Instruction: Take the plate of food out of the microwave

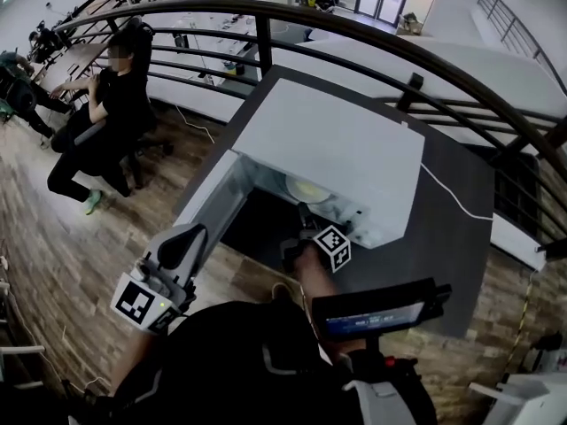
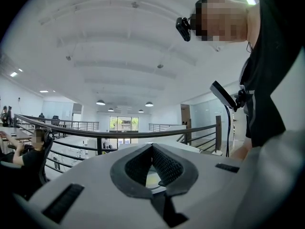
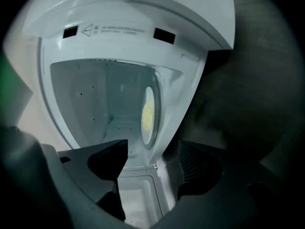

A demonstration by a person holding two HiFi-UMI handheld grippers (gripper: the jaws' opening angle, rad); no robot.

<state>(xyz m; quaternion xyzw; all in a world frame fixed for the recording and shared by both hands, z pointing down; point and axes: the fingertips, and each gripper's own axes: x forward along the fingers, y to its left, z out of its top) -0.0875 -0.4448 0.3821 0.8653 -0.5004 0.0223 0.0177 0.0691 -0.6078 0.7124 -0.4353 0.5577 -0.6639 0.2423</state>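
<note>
The white microwave (image 1: 341, 149) stands on a dark table (image 1: 452, 246) with its door (image 1: 217, 189) swung open toward me. Inside lies a pale plate with yellow food (image 1: 307, 189), seen edge-on in the right gripper view (image 3: 148, 112). My right gripper (image 1: 306, 230) is at the front of the opening, just short of the plate. Its jaws (image 3: 152, 149) stand open with nothing pressed between them; the cavity's front frame runs past them. My left gripper (image 1: 182, 248) hangs low at the left, away from the microwave, pointing up at the ceiling, its fingertips (image 2: 152, 148) touching.
A curved dark railing (image 1: 354, 34) runs behind the table. A person sits on a chair (image 1: 106, 104) at the far left on the wooden floor. A white cable (image 1: 454, 193) lies across the table to the microwave's right. A device (image 1: 376, 312) is mounted at my chest.
</note>
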